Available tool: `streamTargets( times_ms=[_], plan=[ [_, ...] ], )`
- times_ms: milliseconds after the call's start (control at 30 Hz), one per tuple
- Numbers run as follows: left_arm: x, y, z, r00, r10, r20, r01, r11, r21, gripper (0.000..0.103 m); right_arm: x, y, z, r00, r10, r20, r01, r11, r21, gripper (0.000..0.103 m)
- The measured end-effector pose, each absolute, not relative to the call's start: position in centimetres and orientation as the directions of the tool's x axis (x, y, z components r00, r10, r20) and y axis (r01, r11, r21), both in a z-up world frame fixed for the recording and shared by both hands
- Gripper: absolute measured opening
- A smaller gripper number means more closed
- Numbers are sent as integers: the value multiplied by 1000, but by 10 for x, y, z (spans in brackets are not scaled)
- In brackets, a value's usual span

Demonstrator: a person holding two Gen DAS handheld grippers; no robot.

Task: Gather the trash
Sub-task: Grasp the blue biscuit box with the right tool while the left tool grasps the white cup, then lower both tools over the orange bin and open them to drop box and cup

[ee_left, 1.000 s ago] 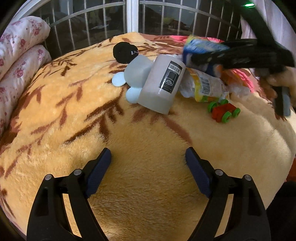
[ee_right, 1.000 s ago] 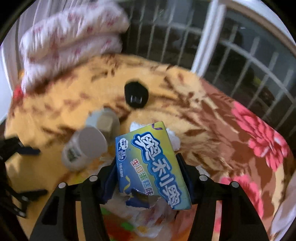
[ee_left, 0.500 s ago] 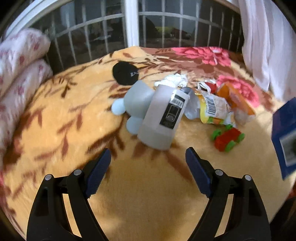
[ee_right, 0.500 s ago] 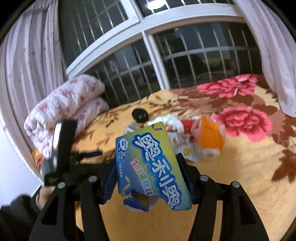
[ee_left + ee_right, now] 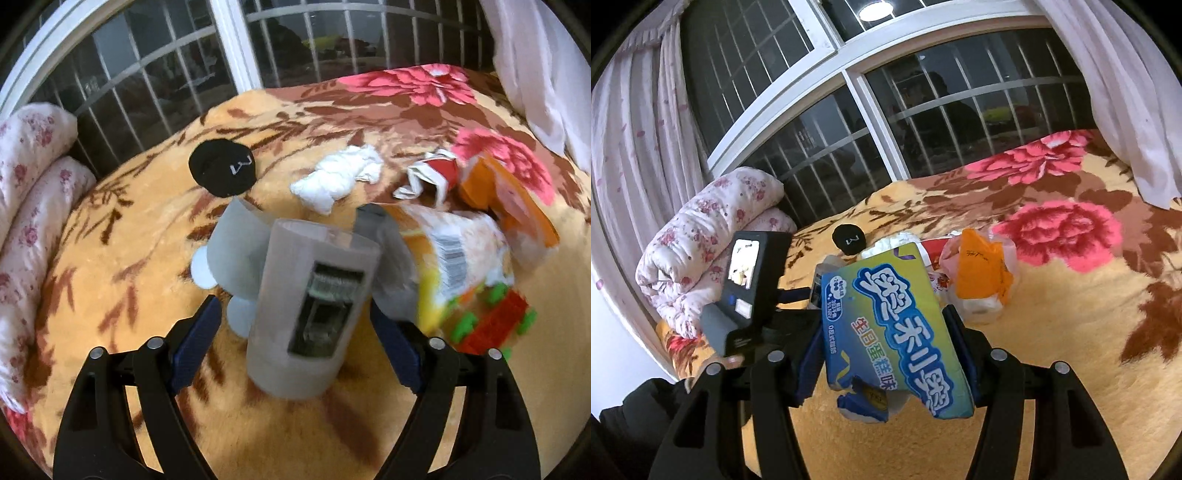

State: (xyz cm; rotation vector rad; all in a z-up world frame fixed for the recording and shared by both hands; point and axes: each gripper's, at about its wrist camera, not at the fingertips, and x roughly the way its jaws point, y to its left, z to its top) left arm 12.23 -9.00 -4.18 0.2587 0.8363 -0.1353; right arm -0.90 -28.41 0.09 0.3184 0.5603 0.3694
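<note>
**Left gripper closing on the grey canister**

On the bed's orange blanket point(image 5: 110, 295), the left gripper point(image 5: 295, 328) straddles a grey cylindrical canister point(image 5: 314, 314); its jaws are closing, but the pads do not yet press it. The right gripper point(image 5: 886, 354) pinches a torn blue snack box point(image 5: 897, 325) above the bed. Next, I judge, the left needs a centred squeeze, since the smooth round body could roll. Tissue point(image 5: 338, 177) and wrappers point(image 5: 461, 251) lie beyond.
</note>
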Motion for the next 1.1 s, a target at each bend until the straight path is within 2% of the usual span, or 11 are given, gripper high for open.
streamTargets(
  times_ms=[33,233,500,867,1100],
  plan=[
    [128,-88,-45,652,-15,-758,208,965,159,49,-8,-284,1,788,417,-453,-246,888,388,59],
    [117,-67,-35,697,-89,-711,166,985,40,50,-2,-279,-2,785,409,-464,-245,894,375,59],
    [54,-45,1,750,-218,-625,218,973,-78,50,-2,-272,-3,780,406,-476,-259,903,344,59],
    [-31,-45,4,756,-198,-624,207,976,-59,50,-25,-258,-8,764,418,-491,-302,905,299,59],
    [-82,-47,-5,736,-175,-654,202,979,-35,50,-92,-254,-5,762,447,-468,-340,892,297,59]
  ],
)
